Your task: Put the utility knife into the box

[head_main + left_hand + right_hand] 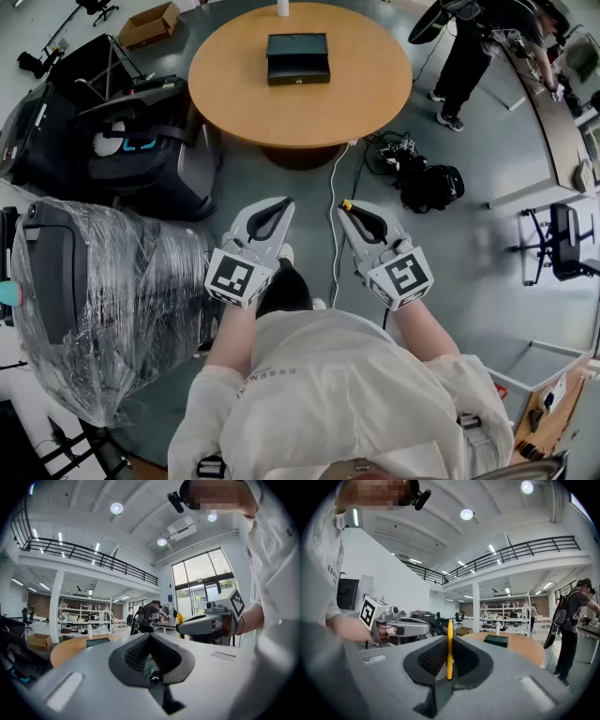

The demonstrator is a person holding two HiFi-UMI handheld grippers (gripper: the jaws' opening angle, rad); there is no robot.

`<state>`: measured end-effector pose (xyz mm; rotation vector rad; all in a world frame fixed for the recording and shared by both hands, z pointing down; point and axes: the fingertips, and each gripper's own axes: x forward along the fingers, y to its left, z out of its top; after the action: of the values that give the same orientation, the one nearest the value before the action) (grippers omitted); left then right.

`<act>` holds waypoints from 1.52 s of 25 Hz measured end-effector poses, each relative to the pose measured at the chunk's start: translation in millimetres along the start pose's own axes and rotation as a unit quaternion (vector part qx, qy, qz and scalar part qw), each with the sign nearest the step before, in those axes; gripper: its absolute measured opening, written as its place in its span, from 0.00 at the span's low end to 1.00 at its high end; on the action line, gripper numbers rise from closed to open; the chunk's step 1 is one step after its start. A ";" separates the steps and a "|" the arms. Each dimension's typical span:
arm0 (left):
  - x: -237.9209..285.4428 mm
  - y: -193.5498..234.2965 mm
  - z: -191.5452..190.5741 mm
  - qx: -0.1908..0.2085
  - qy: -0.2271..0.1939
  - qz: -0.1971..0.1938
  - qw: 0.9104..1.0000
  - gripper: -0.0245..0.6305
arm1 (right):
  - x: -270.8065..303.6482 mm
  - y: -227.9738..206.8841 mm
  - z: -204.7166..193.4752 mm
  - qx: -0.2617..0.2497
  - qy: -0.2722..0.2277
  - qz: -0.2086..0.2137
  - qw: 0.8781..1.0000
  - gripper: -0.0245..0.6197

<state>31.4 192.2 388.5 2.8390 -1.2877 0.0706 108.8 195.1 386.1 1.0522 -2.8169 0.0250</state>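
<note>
Right gripper, held about level in front of the torso, with jaws drawn narrow and clamped on the yellow utility knife. Knife gripped edge-on between the pads, one end poking just past the fingertips.

Left gripper, just beside the right gripper and parallel to it, with jaws brought together at the tips and nothing between the pads.

Straight ahead of both grippers, well apart from their tips: round wooden table. On the table, toward the side farther from the grippers: dark rectangular box. At the far edge beyond the box: white bottle. Utility knife well apart from the box, not yet inside it.

Below and between the grippers and the table: white cable trailing across the grey floor.

Ahead and to the right of the right gripper: black tangle of cables and gear on the floor. Farther off on that side: standing person in dark clothes.

Immediately left of the left gripper: bulky object wrapped in clear plastic film. Ahead and to its left: black equipment cases.
</note>
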 end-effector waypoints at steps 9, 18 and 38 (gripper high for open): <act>70.5 124.9 -11.1 -0.010 -0.003 0.000 1.000 0.06 | 110.0 -74.7 3.4 0.005 0.002 -0.022 1.000 0.06; 166.6 257.9 4.2 -0.013 0.001 -0.040 0.999 0.06 | 246.5 -168.1 26.1 0.034 0.013 -0.064 0.997 0.06; 272.9 358.8 -17.4 -0.025 0.016 -0.027 0.999 0.06 | 375.2 -295.4 -8.8 0.074 0.083 -0.054 0.992 0.06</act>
<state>-59.5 -248.5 420.8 2.8161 -1.1900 0.0818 22.6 -272.2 434.8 1.1739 -2.6383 0.2999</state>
